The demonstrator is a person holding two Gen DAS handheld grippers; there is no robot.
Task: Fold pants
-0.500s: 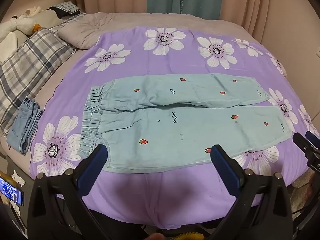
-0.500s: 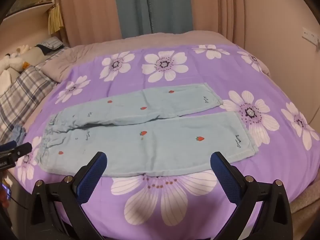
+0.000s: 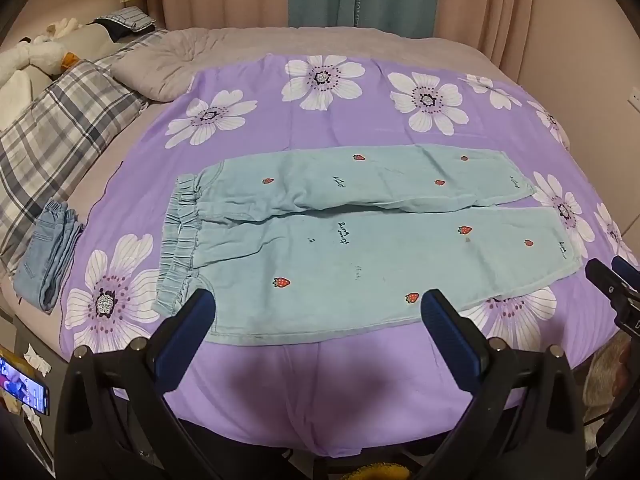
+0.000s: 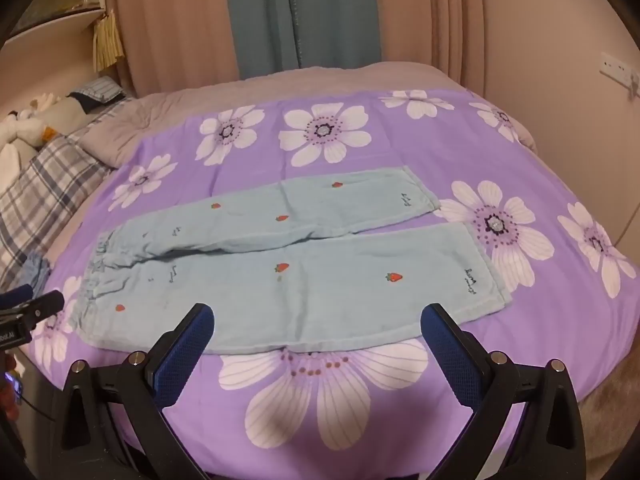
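pants [image 3: 360, 240] spread flat on bed [image 3: 320, 392], waistband left, legs right, unfolded. left gripper [image 3: 316, 332] and right gripper [image 4: 316, 340] fingers wide apart, empty, above near edge. step: approach. next: pinch near leg edge, fold onto far leg.

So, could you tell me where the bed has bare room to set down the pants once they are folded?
Free: the purple sheet between the pants and the near bed edge, and the flowered strip beyond the far leg. Crowded: the left side, with the plaid pillow and folded jeans.
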